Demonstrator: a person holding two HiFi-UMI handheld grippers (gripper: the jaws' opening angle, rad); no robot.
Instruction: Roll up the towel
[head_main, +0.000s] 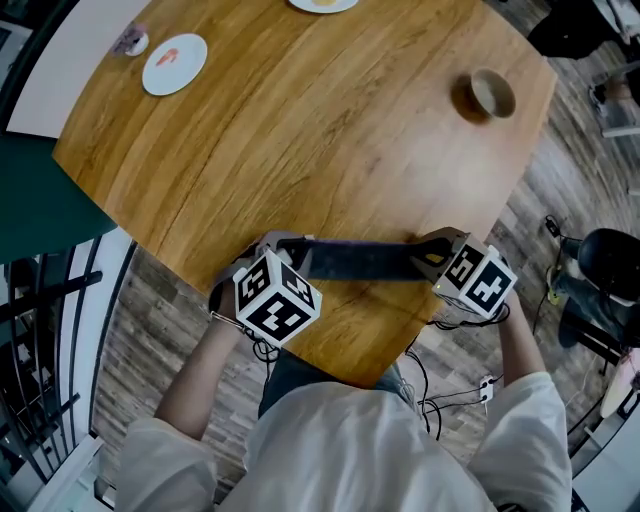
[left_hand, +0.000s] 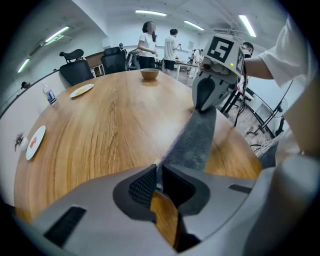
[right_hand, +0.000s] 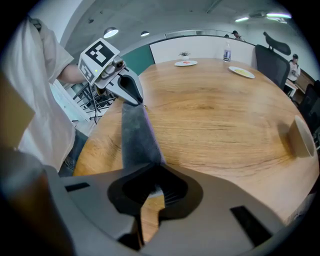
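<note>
A dark grey towel (head_main: 360, 262) is stretched as a narrow band just above the near edge of the round wooden table (head_main: 300, 130). My left gripper (head_main: 287, 248) is shut on its left end, and my right gripper (head_main: 432, 256) is shut on its right end. In the left gripper view the towel (left_hand: 195, 140) runs from my pinched jaws (left_hand: 156, 175) up to the right gripper (left_hand: 205, 100). The right gripper view shows the towel (right_hand: 136, 135) leaving my closed jaws (right_hand: 152, 177) toward the left gripper (right_hand: 131, 92). Both grippers point steeply down.
A wooden bowl (head_main: 487, 94) sits at the table's far right. A white plate (head_main: 174, 63) and a small bottle (head_main: 130, 41) lie at the far left, with another plate (head_main: 322, 4) at the far edge. Cables hang below the right hand (head_main: 440, 390).
</note>
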